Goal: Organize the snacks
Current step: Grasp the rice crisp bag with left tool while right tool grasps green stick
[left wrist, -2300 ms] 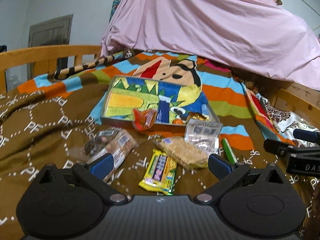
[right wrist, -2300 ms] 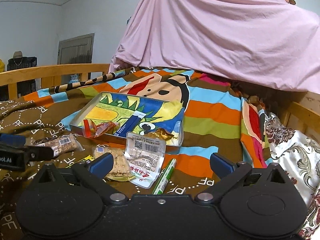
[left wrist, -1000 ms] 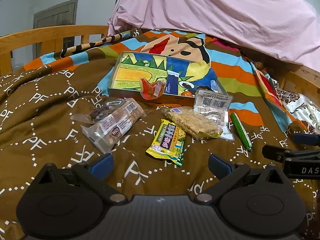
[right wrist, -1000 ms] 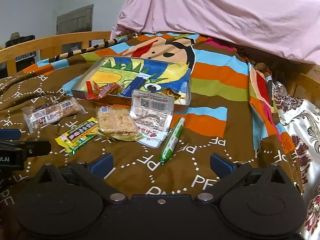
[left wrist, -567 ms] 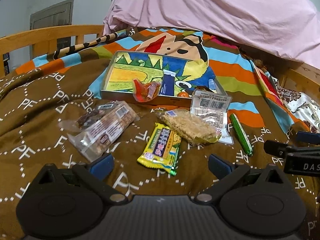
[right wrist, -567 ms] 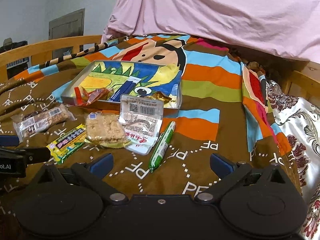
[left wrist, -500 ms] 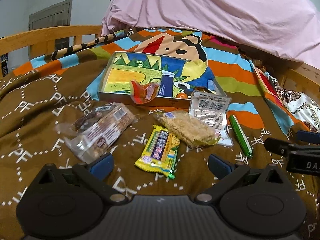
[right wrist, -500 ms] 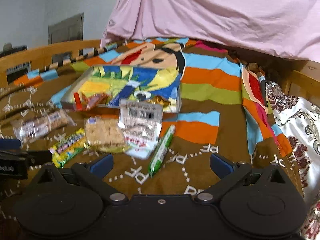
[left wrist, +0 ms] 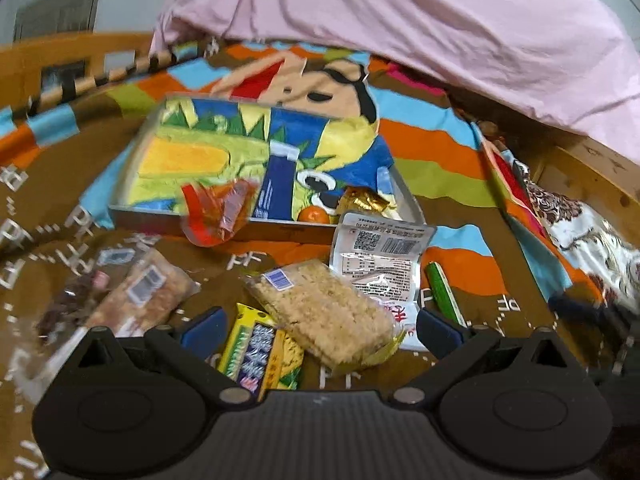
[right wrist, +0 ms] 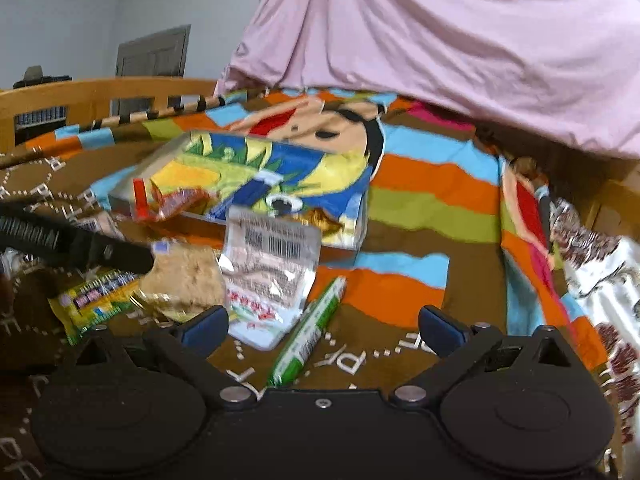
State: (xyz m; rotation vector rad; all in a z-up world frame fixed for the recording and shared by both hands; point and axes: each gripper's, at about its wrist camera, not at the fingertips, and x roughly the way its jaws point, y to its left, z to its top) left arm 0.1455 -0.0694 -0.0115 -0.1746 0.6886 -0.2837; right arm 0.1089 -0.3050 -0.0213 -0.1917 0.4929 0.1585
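Observation:
Snacks lie on a brown blanket in front of a shallow colourful tray (left wrist: 140,148). My left gripper (left wrist: 320,328) is open, low over a yellow bar (left wrist: 260,356) and a rice-crisp pack (left wrist: 324,312). A clear nut bar pack (left wrist: 140,300) lies to its left. My right gripper (right wrist: 324,330) is open over a green stick (right wrist: 308,336) and a white pouch (right wrist: 268,268). A red wrapper (left wrist: 216,212) hangs over the tray's front rim. A gold wrapper (left wrist: 364,200) and an orange sweet (left wrist: 314,214) lie inside the tray.
A pink sheet (left wrist: 400,20) hangs behind the tray. A wooden bed rail (right wrist: 100,96) runs along the left. A floral cushion (right wrist: 600,264) lies at the right edge. The left gripper's body (right wrist: 72,246) crosses the right wrist view at the left.
Both grippers have moved forward and down toward the snacks. The left one now sits over the yellow bar and rice-crisp pack, the right one over the green stick. Both stay open.

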